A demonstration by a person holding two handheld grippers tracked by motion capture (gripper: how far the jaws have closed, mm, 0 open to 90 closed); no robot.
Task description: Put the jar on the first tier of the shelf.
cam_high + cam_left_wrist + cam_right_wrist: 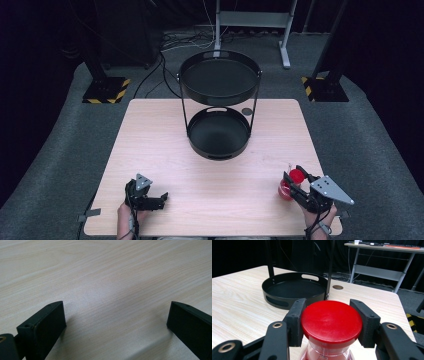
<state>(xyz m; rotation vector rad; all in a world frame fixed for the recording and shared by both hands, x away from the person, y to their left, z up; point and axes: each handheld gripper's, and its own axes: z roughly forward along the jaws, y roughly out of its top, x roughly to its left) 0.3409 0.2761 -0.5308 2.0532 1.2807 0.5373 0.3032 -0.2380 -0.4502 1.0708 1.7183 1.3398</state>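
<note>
Already the right tongs (331, 323) clamp the red round lid of the clear plastic bottle (331, 321), which stands upright. From them, the black two-tier round metal tray stand (218, 131) lies toward the upper left of the high view, across the pale wooden bench (165, 150). Left tongs (115, 322) rest apart, holding nothing.

Red-lidded bottle (331, 322), black tray rack (219, 82), pale wood-grain table (160, 145).

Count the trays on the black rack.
2. Upper tray sits at the top of the rack's posts; lower tray rests on the table, straight beneath it. Both look empty.
</note>
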